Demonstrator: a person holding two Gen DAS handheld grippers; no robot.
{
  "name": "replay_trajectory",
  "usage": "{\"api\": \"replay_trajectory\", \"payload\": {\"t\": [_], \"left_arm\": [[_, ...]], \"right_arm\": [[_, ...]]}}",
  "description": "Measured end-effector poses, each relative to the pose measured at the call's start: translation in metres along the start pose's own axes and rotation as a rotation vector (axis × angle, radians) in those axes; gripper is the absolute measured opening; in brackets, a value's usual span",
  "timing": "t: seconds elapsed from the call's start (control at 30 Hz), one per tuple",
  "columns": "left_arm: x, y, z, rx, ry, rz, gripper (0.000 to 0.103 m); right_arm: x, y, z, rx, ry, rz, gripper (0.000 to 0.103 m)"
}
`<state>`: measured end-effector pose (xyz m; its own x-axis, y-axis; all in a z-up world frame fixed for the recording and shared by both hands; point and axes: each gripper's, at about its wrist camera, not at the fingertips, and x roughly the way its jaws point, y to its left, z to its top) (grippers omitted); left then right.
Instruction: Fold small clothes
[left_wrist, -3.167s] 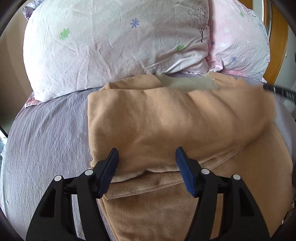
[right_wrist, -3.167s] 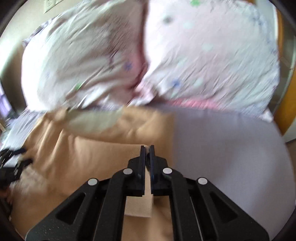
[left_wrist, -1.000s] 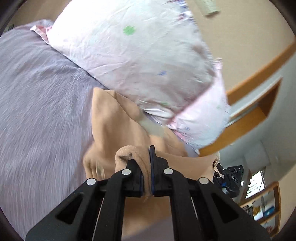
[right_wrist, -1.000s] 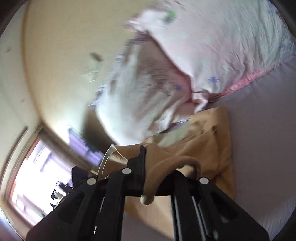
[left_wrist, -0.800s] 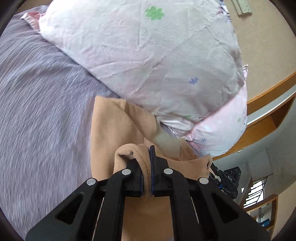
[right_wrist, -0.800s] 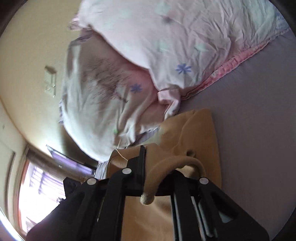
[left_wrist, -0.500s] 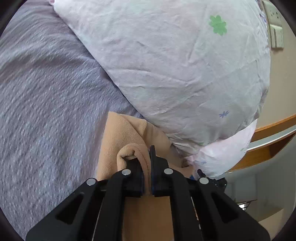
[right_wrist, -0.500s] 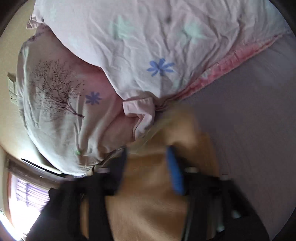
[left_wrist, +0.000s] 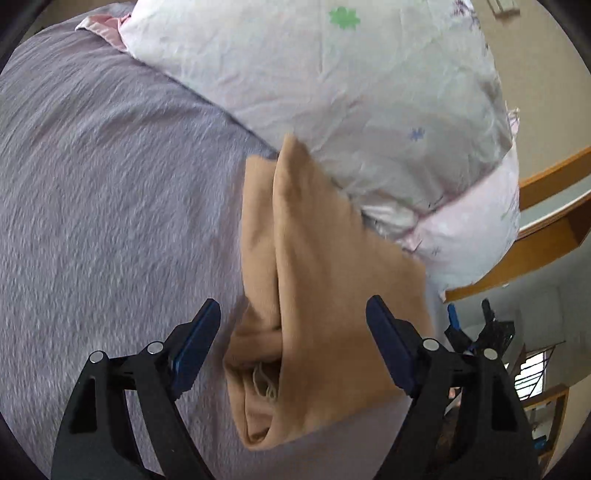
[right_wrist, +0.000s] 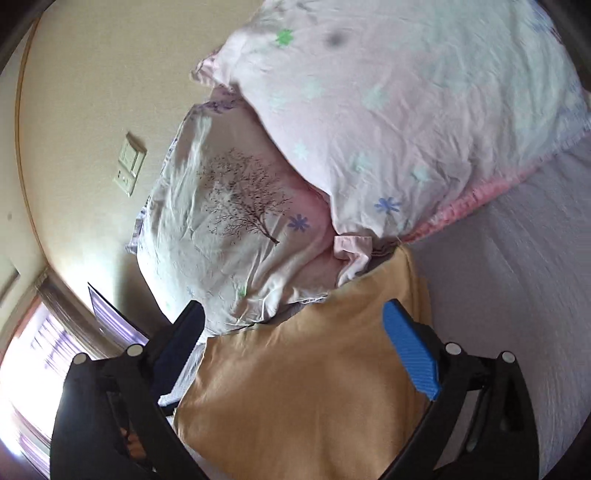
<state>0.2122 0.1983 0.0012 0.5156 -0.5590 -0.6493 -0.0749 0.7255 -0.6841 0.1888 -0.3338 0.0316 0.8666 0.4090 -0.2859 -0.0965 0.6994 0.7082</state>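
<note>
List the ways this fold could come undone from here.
1. The tan garment lies with its far corner against the white pillow; the pillow could push that corner up.
2. Its near left edge shows loose, bunched layers that may spring open with nothing pressing on them.
3. The left gripper and right gripper hang open right over the cloth; a finger could snag a layer on withdrawal.

Garment (left_wrist: 325, 280): folded on the bed (left_wrist: 110, 206), its far end touching the pillows.
Pillows: two, one (right_wrist: 406, 110) overlapping the other (right_wrist: 229, 221), beyond the garment.
Left gripper (left_wrist: 293, 343): over the garment's near end, fingers either side.
Right gripper (right_wrist: 295, 347): likewise straddling the garment.
</note>
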Motion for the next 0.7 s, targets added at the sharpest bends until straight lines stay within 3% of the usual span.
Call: {"api": "replay_trajectory", "payload": {"t": [0.1,0.2,0.27,0.33,0.47,0.57,0.7], "left_arm": [[-0.001,-0.005,-0.012,0.048,-0.011,0.049,0.081],[0.003,-0.003,-0.020,0.020,-0.027,0.050,0.073],[0.016,-0.004,-0.023,-0.024,0.018,0.031,0.023],[0.019,0.003,-0.024,-0.111,0.027,-0.036,0.022],[0.003,-0.033,-0.015,-0.093,-0.024,-0.153,0.020],[0.008,-0.102,-0.008,0.011,-0.039,-0.237,0.020],[0.059,-0.194,-0.013,0.155,0.036,-0.338,0.020]], "right_arm": [[0.022,-0.015,0.003,0.125,0.052,-0.008,0.097],[0.018,-0.009,0.002,0.083,0.034,-0.027,0.097],[0.012,-0.007,0.003,0.080,0.026,-0.010,0.097],[0.011,-0.007,0.003,0.083,0.017,0.002,0.097],[0.003,-0.008,0.006,0.096,-0.010,0.018,0.097],[-0.006,-0.006,0.009,0.094,-0.055,0.022,0.097],[-0.015,-0.012,0.012,0.120,-0.092,0.012,0.097]]}}
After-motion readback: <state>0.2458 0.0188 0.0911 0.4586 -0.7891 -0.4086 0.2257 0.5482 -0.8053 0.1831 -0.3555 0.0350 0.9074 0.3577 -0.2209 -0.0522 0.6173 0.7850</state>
